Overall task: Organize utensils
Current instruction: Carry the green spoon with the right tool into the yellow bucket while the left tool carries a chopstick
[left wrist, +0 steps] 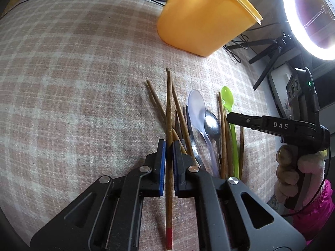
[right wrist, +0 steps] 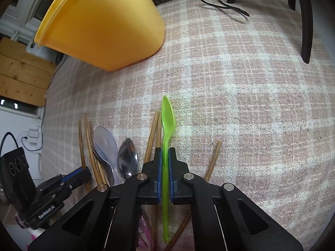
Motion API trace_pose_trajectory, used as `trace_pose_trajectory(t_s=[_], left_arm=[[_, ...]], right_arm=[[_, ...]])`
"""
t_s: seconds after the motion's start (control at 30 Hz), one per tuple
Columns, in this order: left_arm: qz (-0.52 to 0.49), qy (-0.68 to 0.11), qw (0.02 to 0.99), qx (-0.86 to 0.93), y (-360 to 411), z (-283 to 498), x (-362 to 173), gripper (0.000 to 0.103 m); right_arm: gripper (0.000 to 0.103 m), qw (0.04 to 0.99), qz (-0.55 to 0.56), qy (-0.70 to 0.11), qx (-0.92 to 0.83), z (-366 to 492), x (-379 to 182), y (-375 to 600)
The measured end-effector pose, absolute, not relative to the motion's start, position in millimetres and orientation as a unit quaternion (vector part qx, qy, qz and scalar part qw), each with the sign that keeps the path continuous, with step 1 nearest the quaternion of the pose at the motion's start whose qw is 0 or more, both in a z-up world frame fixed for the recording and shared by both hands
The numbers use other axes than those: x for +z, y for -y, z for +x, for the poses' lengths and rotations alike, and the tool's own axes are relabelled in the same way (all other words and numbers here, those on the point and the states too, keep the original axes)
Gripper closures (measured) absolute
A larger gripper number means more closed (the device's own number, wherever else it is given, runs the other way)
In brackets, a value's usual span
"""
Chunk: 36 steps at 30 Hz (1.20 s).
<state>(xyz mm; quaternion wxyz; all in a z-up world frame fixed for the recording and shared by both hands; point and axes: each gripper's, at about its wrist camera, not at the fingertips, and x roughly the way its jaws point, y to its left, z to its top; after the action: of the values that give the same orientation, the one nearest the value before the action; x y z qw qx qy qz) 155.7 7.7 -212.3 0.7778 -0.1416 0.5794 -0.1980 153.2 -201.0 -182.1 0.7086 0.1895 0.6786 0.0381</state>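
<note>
On a pink-and-white checked tablecloth (left wrist: 73, 83), a tilted yellow plastic tub (left wrist: 205, 14) stands beyond scattered chopsticks and spoons, a lit ring light (left wrist: 293, 31) at the edge. The left gripper (left wrist: 169, 146) clamps a red-tipped wooden chopstick (left wrist: 168, 209); the right gripper (right wrist: 165, 154) clamps the green plastic spoon (right wrist: 168, 121).

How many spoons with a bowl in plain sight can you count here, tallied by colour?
Green plastic spoon: 1
Clear plastic spoon: 1
Silver metal spoon: 1
Total: 3
</note>
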Motion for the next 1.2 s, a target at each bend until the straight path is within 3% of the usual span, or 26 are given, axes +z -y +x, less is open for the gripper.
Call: trace_pose_trajectory(t_s=[0.5,1.2], left_arm=[[-0.146,-0.55,0.801,-0.187,-24.7,144.2,-187.9,0.099],[-0.132,-0.442,0.863,-0.207,-25.8,173.0,-87.0,0.099]], right_arm=[[0.099,0.748,0.161,-0.641,0.058,138.9,-151.0,203.1],[0.099,0.846,0.126,-0.511,0.08,151.6,-46.7,199.3]])
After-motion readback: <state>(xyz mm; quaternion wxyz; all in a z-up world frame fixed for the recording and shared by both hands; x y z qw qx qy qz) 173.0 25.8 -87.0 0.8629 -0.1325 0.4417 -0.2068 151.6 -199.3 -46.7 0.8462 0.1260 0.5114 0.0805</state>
